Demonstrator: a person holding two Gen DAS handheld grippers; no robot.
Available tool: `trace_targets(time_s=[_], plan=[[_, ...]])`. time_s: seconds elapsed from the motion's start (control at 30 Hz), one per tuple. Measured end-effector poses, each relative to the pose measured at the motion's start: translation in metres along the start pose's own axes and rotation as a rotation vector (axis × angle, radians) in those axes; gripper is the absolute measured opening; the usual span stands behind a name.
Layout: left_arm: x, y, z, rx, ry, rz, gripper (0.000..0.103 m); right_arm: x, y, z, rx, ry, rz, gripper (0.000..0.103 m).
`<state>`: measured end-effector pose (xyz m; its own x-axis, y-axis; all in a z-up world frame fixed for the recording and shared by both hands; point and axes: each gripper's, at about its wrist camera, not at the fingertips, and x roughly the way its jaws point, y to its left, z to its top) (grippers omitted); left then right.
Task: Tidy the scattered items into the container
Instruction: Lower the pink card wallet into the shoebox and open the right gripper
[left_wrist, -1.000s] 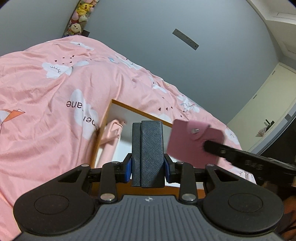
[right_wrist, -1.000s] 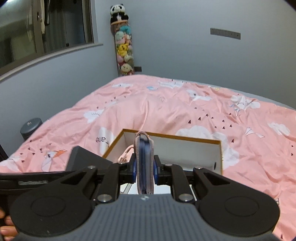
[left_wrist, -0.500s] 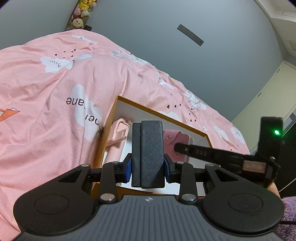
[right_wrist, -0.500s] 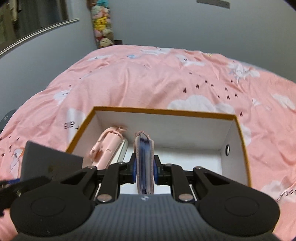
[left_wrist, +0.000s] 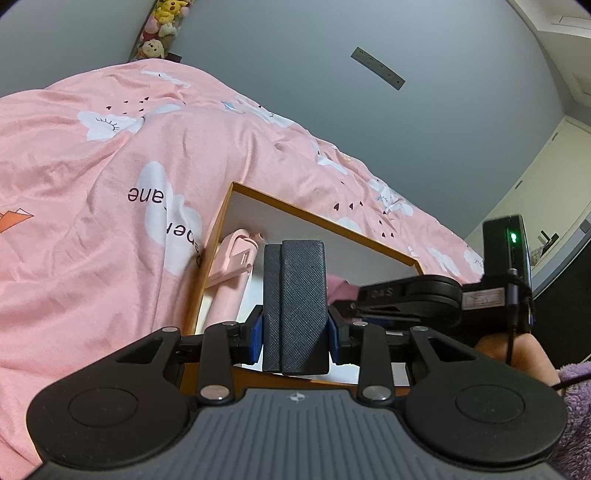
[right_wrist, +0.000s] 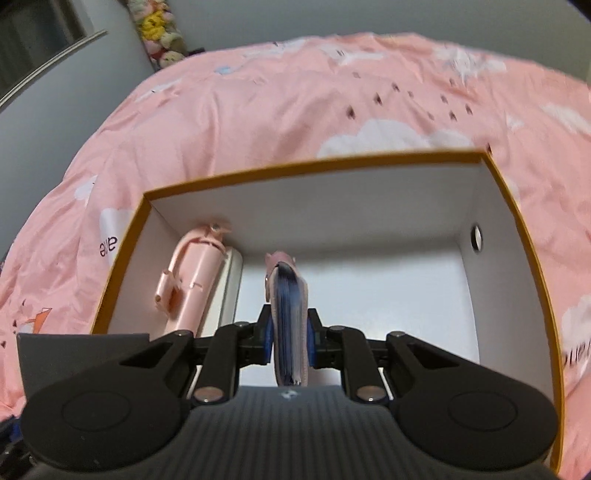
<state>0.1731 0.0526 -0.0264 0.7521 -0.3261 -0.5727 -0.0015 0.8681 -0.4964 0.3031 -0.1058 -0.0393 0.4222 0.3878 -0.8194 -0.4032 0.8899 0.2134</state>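
My right gripper (right_wrist: 290, 338) clamped on pink wallet (right_wrist: 288, 314) – low inside white box (right_wrist: 476, 291), left gripper (left_wrist: 295, 326) pinching dark wallet (left_wrist: 295, 306) at box's near edge, pink bottle (right_wrist: 194, 273) along left wall.

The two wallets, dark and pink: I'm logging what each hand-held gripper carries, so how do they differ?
The dark wallet is charcoal with a woven texture; the pink wallet is smooth pink with blue inner layers showing. The dark wallet, in the left hand-held gripper, sits near the box edge; the pink one, in the right hand-held gripper, hangs inside the box. Both are clamped edge-on.
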Motion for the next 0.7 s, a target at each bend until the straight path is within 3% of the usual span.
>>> trace_targets(time_s=[0.47,0.7], plan=[[0.003,0.003,-0.001,-0.007,0.008,-0.002,0.038,0.020,-0.052,-0.016,0.298,0.286,0.046,0.027],[0.005,0.010,0.006,-0.021,0.000,0.014,0.038,0.042,-0.028,-0.012,0.305,0.298,0.105,0.024]])
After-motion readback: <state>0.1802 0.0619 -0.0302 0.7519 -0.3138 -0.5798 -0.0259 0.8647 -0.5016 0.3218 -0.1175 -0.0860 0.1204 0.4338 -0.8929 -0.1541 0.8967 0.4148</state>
